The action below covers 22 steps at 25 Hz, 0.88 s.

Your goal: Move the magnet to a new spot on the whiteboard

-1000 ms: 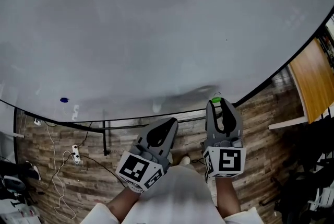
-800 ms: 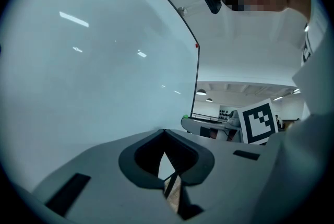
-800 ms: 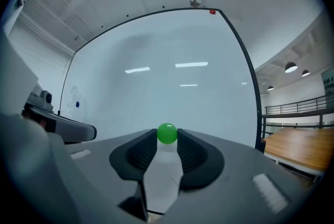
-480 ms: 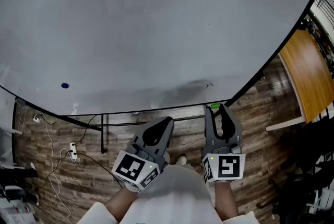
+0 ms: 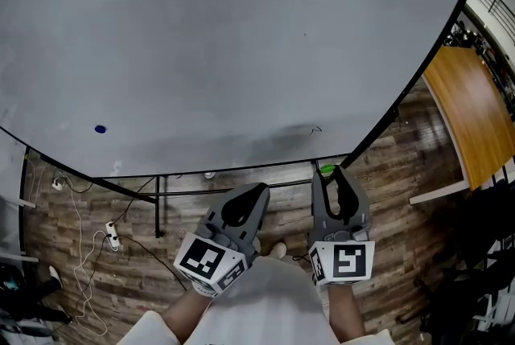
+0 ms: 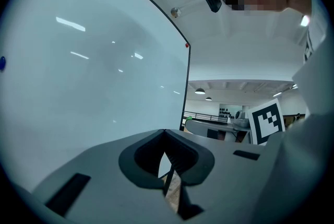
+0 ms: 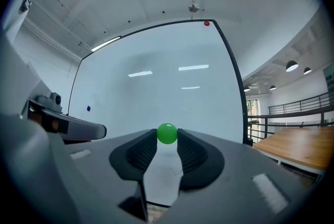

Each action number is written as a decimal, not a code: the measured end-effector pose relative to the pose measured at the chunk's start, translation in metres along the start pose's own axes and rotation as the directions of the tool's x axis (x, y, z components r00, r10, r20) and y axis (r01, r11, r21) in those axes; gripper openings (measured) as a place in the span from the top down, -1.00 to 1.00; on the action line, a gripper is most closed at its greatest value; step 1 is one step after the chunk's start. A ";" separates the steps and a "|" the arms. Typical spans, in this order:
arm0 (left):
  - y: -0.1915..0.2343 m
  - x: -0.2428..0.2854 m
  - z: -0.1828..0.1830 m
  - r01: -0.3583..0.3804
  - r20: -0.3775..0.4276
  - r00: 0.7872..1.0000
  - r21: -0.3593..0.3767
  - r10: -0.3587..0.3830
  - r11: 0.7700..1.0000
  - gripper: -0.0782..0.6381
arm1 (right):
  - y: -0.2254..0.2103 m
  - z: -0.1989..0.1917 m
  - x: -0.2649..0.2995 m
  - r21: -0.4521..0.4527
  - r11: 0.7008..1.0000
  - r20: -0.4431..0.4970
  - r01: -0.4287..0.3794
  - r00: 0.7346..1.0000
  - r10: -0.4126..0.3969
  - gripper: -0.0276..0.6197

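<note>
A round green magnet is pinched between the tips of my right gripper, which is shut on it just below the whiteboard's lower edge; in the head view the green magnet peeks out at the jaw tips. A small blue magnet sits on the board low at the left, and shows as a blue dot in the right gripper view. My left gripper hangs beside the right one, shut with nothing in it, its tips pointing along the board.
The whiteboard's black frame and stand legs rise from a wood-plank floor with white cables at the left. A wooden tabletop stands to the right. A red dot marks the board's top corner.
Both grippers have drawn back slightly from the board's lower edge, the right one still holding the green magnet. The view has shifted a little to the right.
</note>
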<state>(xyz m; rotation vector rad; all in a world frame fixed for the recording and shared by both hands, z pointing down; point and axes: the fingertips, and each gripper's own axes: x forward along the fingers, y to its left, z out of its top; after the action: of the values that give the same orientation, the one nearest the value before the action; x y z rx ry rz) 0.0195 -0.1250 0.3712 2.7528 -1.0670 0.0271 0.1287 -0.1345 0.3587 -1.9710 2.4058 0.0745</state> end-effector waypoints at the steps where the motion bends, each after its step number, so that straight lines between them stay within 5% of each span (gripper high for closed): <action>1: -0.001 -0.001 0.000 0.000 0.002 1.000 0.002 0.000 1.000 0.76 | 0.001 0.001 -0.001 -0.001 1.000 0.001 -0.003 1.000 0.003 0.52; 11: -0.001 -0.007 0.018 -0.013 0.043 0.999 0.031 0.012 0.999 0.76 | 0.011 0.021 0.004 -0.042 0.998 0.041 -0.039 0.998 0.041 0.52; 22: 0.018 -0.005 0.077 -0.069 0.121 0.991 0.117 0.055 0.991 0.76 | 0.018 0.088 0.034 -0.079 0.995 0.159 -0.060 0.985 0.072 0.52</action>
<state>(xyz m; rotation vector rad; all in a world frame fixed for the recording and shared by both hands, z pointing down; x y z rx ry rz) -0.0001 -0.1486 0.2987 2.8593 -1.2193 -0.0651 0.1042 -0.1596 0.2689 -1.8342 2.3954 0.3167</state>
